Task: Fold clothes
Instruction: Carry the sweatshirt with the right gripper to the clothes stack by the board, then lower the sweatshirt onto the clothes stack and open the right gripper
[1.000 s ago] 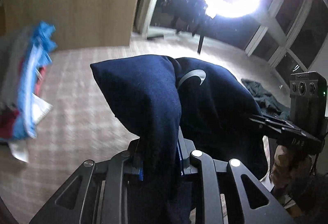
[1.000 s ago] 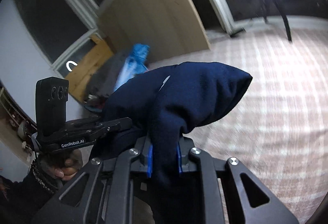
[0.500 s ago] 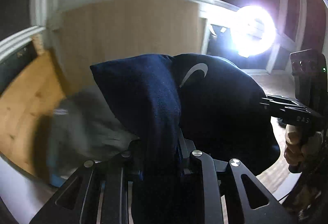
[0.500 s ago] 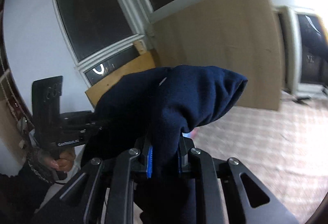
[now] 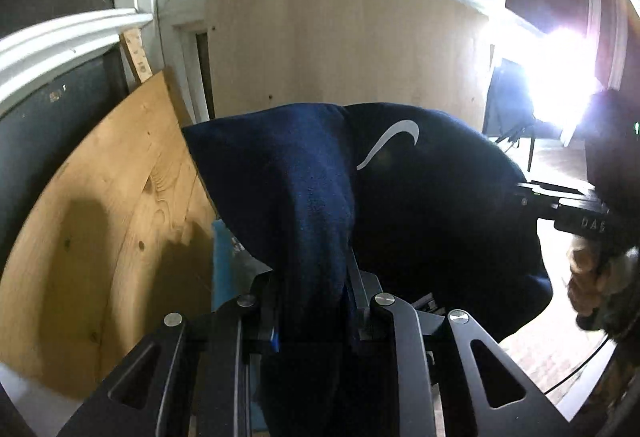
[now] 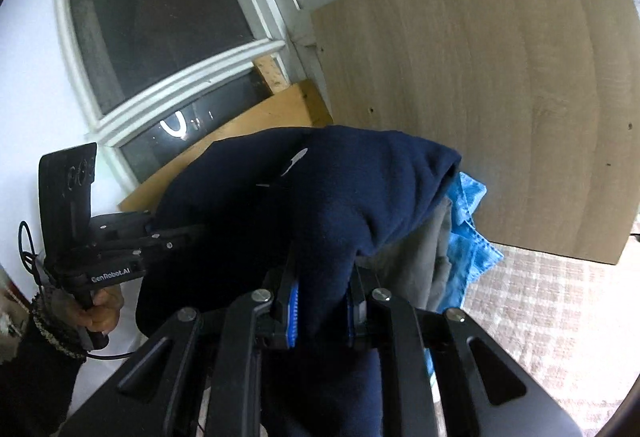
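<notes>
A folded navy garment point(image 5: 304, 197) with a white swoosh logo point(image 5: 390, 141) hangs between both grippers, lifted off the surface. My left gripper point(image 5: 314, 301) is shut on one bunched corner of it. My right gripper point(image 6: 322, 301) is shut on the other corner of the navy garment point(image 6: 332, 205). In the left wrist view the right gripper's body point(image 5: 576, 213) pokes in from the right, held by a hand point(image 5: 584, 277). In the right wrist view the left gripper's body point(image 6: 104, 245) stands at the left, gripped by a hand point(image 6: 100, 313).
A pile of grey and blue clothes point(image 6: 460, 249) lies just behind the garment. A pale wooden panel point(image 6: 500, 97) stands beyond it and a plywood board point(image 5: 104, 221) leans at the left. A checked surface point(image 6: 540, 317) spreads to the right. A bright lamp point(image 5: 560, 77) glares.
Both grippers have swung left with the navy garment, from over the checked surface toward the clothes pile and wooden boards. The grip on both corners is unchanged.
</notes>
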The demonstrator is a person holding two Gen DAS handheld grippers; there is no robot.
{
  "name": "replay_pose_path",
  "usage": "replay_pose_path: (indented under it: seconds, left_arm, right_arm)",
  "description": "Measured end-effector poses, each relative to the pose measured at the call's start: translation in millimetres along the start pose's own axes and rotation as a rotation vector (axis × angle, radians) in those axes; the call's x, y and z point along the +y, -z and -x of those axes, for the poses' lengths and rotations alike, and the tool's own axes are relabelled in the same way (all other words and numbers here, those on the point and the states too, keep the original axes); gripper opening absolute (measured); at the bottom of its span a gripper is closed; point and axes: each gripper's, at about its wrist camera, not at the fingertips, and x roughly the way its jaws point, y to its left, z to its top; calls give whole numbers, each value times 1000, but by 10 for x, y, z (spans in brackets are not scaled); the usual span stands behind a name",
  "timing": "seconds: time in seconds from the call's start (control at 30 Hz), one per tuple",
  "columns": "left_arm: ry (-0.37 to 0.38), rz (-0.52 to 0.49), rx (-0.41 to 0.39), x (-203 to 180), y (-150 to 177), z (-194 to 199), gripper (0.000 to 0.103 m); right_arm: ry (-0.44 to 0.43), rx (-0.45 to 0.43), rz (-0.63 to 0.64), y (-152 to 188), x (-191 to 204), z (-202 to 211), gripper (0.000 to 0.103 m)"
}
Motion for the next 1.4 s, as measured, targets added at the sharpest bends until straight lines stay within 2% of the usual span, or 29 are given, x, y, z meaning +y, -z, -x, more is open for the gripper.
replay_pose_path:
  seconds: [0.1,0.17,0.23,0.3,0.4,0.5,0.6,0.73,0.8,0.83,0.87,0.93,1.0,1.03,1.1,1.2,1.3,1.4]
  left_arm:
    - [-14,23,73,172,106,-300,26]
    - [-29,64,138,271,225,-521,44]
    - [-34,85,146,315,247,-537,54]
    - [-75,73,125,297,224,-431,54]
    - [-165,48,42,258,166,-65,54]
    - [-134,92,-36,268,87,229,54]
    - [-124,72,-48,213,-104,154,54]
    - [-67,113,-21,342,-281,-240,54]
    - [-112,95,15,417,-323,-541,54]
    - [-159,86,49,487,-322,-745,58]
    - [-176,101,90,581,-301,-938,66]
    - [-152,172,159,801,-261,-1284,67]
    - [-140,187,160,874,-281,-1375,67]
    - [-151,164,153,867,-307,-1359,71]
    - [-175,149,149,857,-340,-1277,71]
    - [-198,156,107,802,-373,-949,64]
    - [-166,140,40,648,-278,-553,64]
    - [-153,99,41,452,-69,-386,64]
  right_arm:
    - [38,58,-17,70,-111,-266,16]
    - [97,138,-24,189,-243,-483,17]
    - [101,189,-43,288,-371,-531,21]
    - [74,165,-69,295,-448,-355,26]
    - [86,83,-56,171,-484,-12,28]
    - [75,27,-49,-43,-500,112,28]
    - [57,-4,-40,-261,-497,124,28]
    - [21,70,-18,-379,-422,-277,28]
    - [37,106,22,-381,-442,-518,28]
    - [74,123,51,-367,-491,-683,28]
    - [111,139,80,-352,-541,-848,28]
    - [127,197,35,-328,-783,-1155,29]
    - [131,243,-6,-328,-979,-1374,30]
    - [144,240,25,-358,-947,-1368,32]
    - [171,236,91,-416,-874,-1344,33]
    - [190,209,128,-490,-761,-1101,33]
    - [162,157,164,-467,-605,-704,33]
    - [123,144,205,-349,-435,-419,33]
